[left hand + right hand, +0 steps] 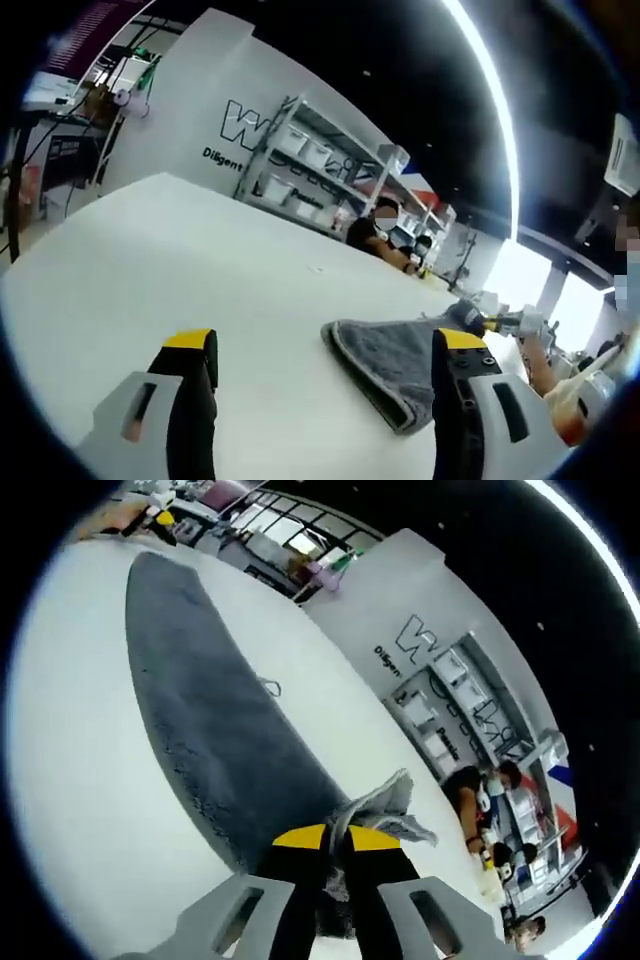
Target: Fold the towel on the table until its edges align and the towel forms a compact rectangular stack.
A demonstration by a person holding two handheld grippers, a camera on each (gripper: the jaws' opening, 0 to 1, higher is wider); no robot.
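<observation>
Now your right claw point(335, 842) pinches a corner of the soft grey towel point(215, 730), flat on the white tabletop point(70, 760) ahead. Your left claw point(325, 345) is wide open, empty. Next, carry that corner across.

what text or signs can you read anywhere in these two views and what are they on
"W": large outlined letter on the white wall, the rest hidden behind the shelving.
"Diligent": small dark print under it; in the right gripper view too blurred to read past "Dilig".
Dark banner at the left gripper view's upper left: print too small to read.
Towel, table: no text.
</observation>
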